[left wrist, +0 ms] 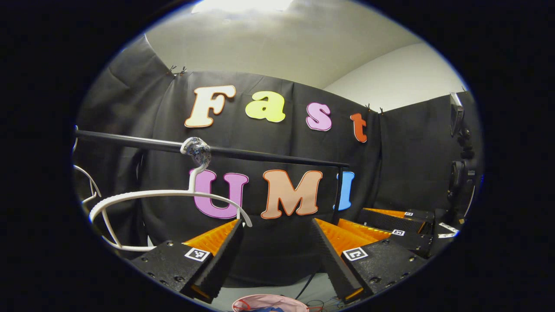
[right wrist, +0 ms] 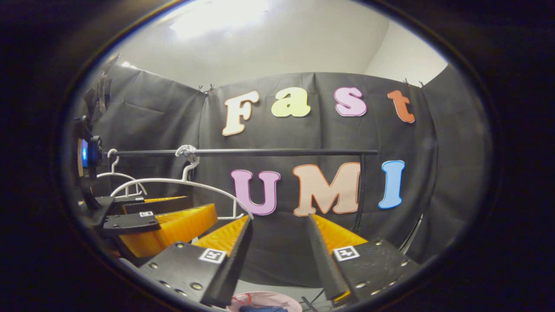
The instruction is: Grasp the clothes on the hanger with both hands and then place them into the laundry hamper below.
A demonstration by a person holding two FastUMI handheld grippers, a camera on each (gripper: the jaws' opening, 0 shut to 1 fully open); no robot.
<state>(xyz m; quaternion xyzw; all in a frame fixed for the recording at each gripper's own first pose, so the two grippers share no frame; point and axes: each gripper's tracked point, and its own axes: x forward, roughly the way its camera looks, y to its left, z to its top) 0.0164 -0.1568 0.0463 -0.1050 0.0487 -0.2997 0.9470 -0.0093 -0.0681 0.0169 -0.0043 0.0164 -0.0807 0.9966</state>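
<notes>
In the left gripper view the left tool (left wrist: 275,242) is spread wide with nothing between its fingers, raised before the black rail (left wrist: 260,153). A bare white hanger (left wrist: 173,195) hangs by its hook near the rail's left end, no garment on it. The right tool (left wrist: 403,225) shows to the right, farther off. In the right gripper view the right tool (right wrist: 277,242) is likewise released and holds nothing. Below, at the bottom edge, sits the pink laundry hamper (right wrist: 265,300) with blue clothes (right wrist: 260,308) inside it, directly under the rail.
</notes>
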